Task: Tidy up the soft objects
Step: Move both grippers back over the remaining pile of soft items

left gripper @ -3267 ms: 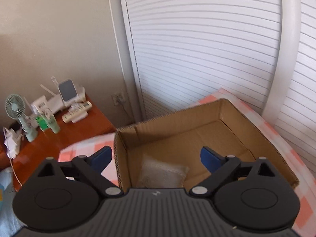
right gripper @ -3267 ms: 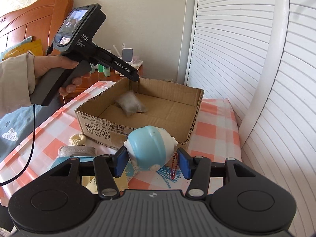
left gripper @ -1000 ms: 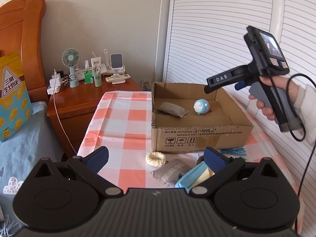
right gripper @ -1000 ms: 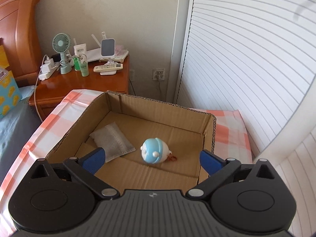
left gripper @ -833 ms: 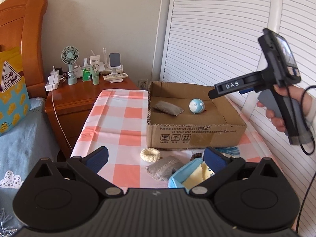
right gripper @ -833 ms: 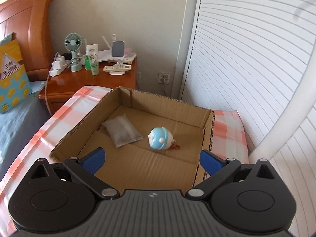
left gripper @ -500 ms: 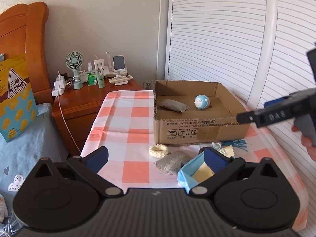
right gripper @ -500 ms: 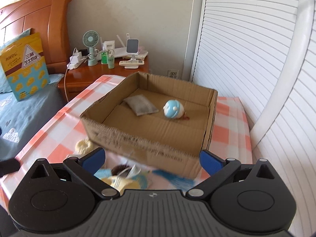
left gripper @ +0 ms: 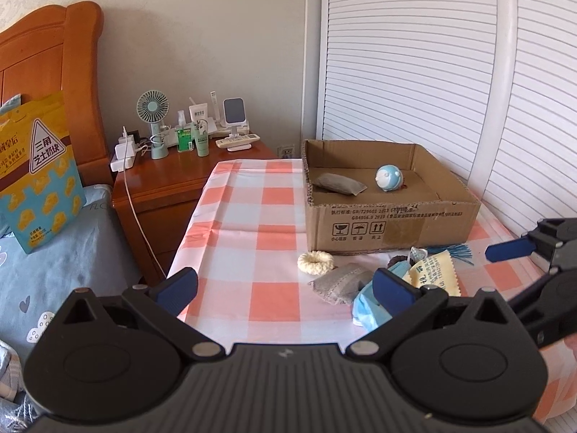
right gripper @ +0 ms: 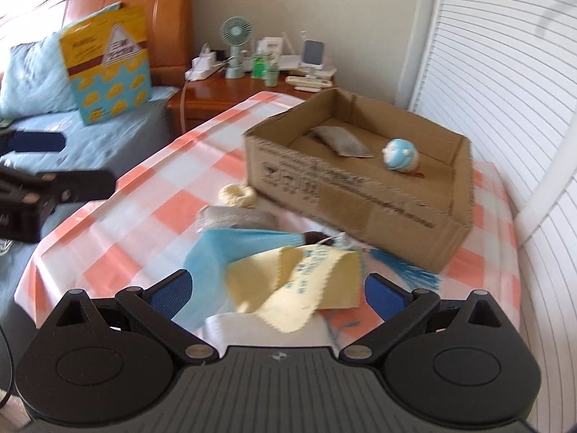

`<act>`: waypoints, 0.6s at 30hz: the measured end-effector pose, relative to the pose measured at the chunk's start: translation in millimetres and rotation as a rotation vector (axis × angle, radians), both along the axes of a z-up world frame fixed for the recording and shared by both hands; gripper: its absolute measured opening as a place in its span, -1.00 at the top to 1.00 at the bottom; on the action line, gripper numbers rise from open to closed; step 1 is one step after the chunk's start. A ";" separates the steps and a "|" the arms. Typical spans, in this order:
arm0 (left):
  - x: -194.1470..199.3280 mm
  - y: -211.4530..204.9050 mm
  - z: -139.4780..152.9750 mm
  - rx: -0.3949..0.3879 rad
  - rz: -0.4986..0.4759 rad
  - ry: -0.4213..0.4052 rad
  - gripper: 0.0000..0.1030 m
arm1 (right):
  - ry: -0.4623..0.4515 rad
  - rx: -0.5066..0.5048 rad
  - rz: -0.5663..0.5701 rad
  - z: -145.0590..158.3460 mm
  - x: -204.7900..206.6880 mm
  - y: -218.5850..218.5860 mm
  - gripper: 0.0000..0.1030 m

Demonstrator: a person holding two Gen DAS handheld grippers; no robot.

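Right wrist view: a corrugated cardboard box (right gripper: pixel 360 195) near the tabletop's far right corner holds a flat grey pouch (right gripper: pixel 342 141) and a round blue plush (right gripper: pixel 400 155). Crumpled blue cloth (right gripper: pixel 230 252), a yellow pinked-edge cloth (right gripper: pixel 299 281) and a fuzzy cream ring (right gripper: pixel 238 195) lie before it. Both the right gripper (right gripper: pixel 276 292) and left gripper (left gripper: pixel 285 285) are spread, holding nothing.

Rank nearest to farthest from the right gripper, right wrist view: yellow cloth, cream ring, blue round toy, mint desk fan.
1. yellow cloth: right ahead of the open right gripper, on the table.
2. cream ring: ahead-left, in front of the cardboard box.
3. blue round toy: inside the box, right side.
4. mint desk fan: on the nightstand, far back.
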State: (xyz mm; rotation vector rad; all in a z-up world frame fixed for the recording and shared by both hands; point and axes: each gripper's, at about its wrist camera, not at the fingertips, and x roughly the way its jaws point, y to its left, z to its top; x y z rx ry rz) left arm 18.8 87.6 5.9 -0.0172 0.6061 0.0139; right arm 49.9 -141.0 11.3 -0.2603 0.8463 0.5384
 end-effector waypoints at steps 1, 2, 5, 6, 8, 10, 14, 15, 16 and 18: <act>0.8 3.1 -0.8 -0.003 0.004 0.003 -0.99 | 0.001 -0.004 0.009 -2.4 -2.1 3.9 -1.00; 1.3 5.8 -1.7 -0.004 0.009 0.006 -0.99 | 0.003 -0.007 0.014 -4.4 -3.8 6.9 -1.00; 2.5 12.9 -4.8 -0.009 0.020 0.011 -0.99 | 0.011 -0.031 0.027 -14.2 -10.4 13.2 -1.00; 3.0 14.1 -6.1 -0.008 0.021 0.014 -0.99 | 0.014 -0.042 0.031 -18.1 -13.0 14.2 -1.00; 4.0 15.5 -9.0 -0.006 0.020 0.022 -0.99 | 0.027 -0.058 0.038 -24.6 -16.5 15.3 -1.00; 4.7 15.4 -12.5 -0.006 0.015 0.034 -0.99 | 0.024 -0.075 0.039 -30.9 -20.9 15.2 -1.00; 6.0 11.2 -18.7 -0.005 -0.015 0.058 -0.99 | 0.011 -0.117 0.044 -41.9 -30.8 13.5 -1.00; 6.3 10.5 -20.1 -0.007 -0.023 0.064 -0.99 | 0.003 -0.137 0.050 -45.7 -33.6 12.5 -1.00; 6.6 9.5 -21.1 -0.009 -0.032 0.068 -0.99 | -0.004 -0.152 0.052 -48.3 -35.9 11.5 -1.00; 7.3 6.7 -22.8 -0.011 -0.049 0.073 -0.99 | -0.002 -0.170 0.049 -54.2 -37.1 6.4 -1.00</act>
